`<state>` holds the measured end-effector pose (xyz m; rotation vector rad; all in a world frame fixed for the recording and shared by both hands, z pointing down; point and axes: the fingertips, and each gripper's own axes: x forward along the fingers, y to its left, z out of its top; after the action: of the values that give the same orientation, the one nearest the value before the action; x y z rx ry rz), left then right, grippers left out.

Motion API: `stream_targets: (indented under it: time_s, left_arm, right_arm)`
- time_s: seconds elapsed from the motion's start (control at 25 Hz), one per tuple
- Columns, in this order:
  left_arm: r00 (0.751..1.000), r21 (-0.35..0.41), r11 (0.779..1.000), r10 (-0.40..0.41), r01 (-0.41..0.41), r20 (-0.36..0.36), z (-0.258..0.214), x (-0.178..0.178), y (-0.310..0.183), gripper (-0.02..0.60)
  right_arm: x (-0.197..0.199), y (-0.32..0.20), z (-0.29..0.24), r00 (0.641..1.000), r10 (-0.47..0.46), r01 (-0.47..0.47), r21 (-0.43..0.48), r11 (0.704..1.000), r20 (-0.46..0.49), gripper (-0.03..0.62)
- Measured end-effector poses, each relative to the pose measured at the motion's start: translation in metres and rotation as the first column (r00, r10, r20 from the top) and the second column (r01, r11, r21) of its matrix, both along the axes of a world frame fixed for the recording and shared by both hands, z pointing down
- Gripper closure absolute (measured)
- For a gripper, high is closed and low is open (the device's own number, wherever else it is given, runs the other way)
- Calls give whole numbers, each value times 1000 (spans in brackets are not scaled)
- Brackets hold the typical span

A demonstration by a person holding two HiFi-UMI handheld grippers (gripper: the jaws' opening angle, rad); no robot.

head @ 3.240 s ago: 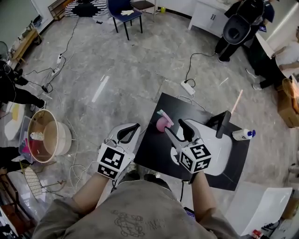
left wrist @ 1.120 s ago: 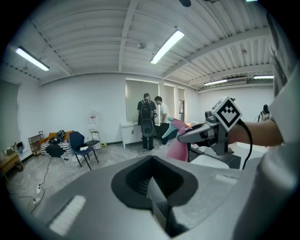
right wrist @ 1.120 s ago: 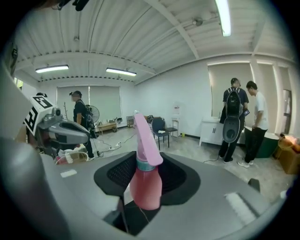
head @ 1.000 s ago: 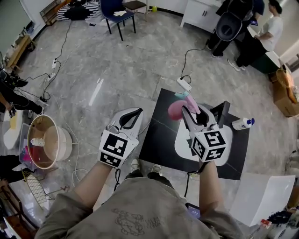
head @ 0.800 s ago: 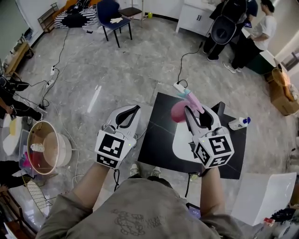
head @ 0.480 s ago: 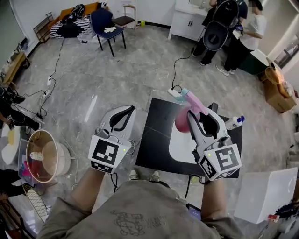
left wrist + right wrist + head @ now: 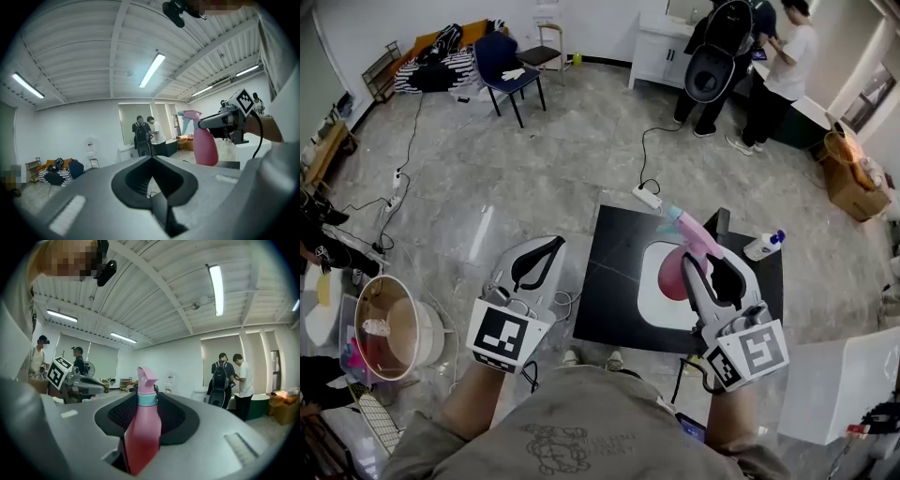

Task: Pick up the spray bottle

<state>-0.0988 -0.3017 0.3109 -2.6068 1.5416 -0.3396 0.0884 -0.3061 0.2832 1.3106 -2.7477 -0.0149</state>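
Observation:
The pink spray bottle (image 7: 680, 274) with a pale blue collar hangs in the air above the white board, upright, with my right gripper (image 7: 701, 264) shut on its body. In the right gripper view the bottle (image 7: 143, 427) stands between the jaws, its trigger head rising above them. My left gripper (image 7: 536, 246) is held up to the left of it, shut and empty; its tips (image 7: 151, 160) meet with nothing between them. From the left gripper view the bottle (image 7: 205, 146) shows at the right, off the floor.
A black mat (image 7: 614, 281) lies on the floor with a white board (image 7: 649, 298) on it. A white bottle with a blue cap (image 7: 763, 246) lies at the mat's right edge. A power strip (image 7: 645, 197), a bucket (image 7: 389, 328), a chair (image 7: 511, 80) and standing people (image 7: 773, 66) surround it.
The right gripper has lifted the pink bottle off the mat and carried it upward. The left gripper has risen too, still shut. The view has tilted up toward the room.

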Motion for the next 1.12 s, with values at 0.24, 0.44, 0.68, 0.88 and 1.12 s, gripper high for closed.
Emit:
stream_targets:
  time_s: [0.24, 0.44, 0.68, 0.88, 1.12]
  left_arm:
    - [1000, -38, 999, -10, 10, 5, 15, -6, 11, 581]
    - [1000, -66, 997, -28, 28, 12, 24, -16, 22, 581]
    - [999, -112, 993, -46, 46, 4, 42, -20, 29, 581]
    - [999, -121, 991, -54, 53, -3, 46, -25, 28, 581]
    - [999, -113, 993, -45, 44, -9, 41, -23, 19, 581]
  right_arm:
    - [2, 13, 30, 999, -8, 5, -69, 998, -46, 430]
    - [2, 25, 49, 999, -2, -5, -126, 992, -54, 431]
    - [-3, 28, 67, 998, -13, 4, -167, 986, -56, 431]
    - [-7, 24, 63, 998, -15, 4, -152, 988, -67, 431]
    - [-11, 18, 60, 998, -17, 7, -154, 988, -66, 433]
